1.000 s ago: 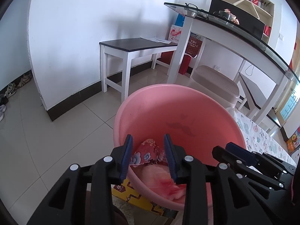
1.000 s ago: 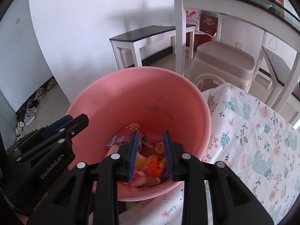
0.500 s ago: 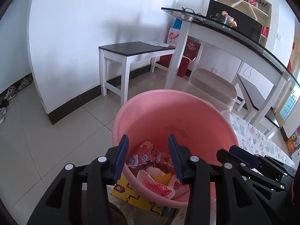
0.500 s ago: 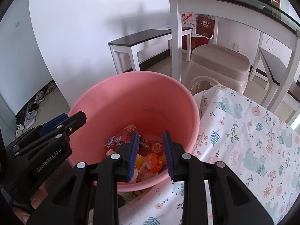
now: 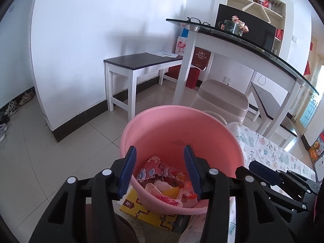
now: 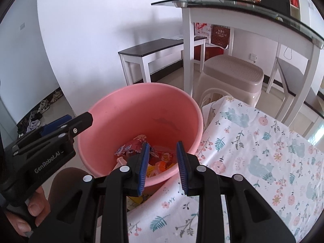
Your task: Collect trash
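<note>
Since a second ago both grippers have drawn up and back from the pink basin [image 5: 162, 129], which now looks smaller and lower in both wrist views, and the left gripper [image 5: 160, 169] has let go of its wrapper. Its blue fingers [image 5: 129, 170] are opening wide, with nothing between them; only the basin's inside shows through the gap. Trash [image 5: 170, 184], a heap of red, orange and yellow wrappers, lies at the bottom of the basin, toward its near wall.

Over the basin's near rim hangs the right gripper [image 6: 163, 167], its fingers [image 6: 144, 168] parted by a narrow gap and empty, gripping nothing. Left of the basin in the right wrist view, a hand [image 6: 26, 212] grips the left gripper's handle.

Right of the basin lies a cloth [image 6: 263, 158] printed with flowers and bears, its edge just beside the basin's rim. Under the basin's near side a yellow box [image 5: 145, 212] shows. Beyond the basin stand a beige plastic stool [image 6: 232, 70], a dark-topped bench [image 5: 141, 60] and a glass-topped counter [image 5: 243, 40].
</note>
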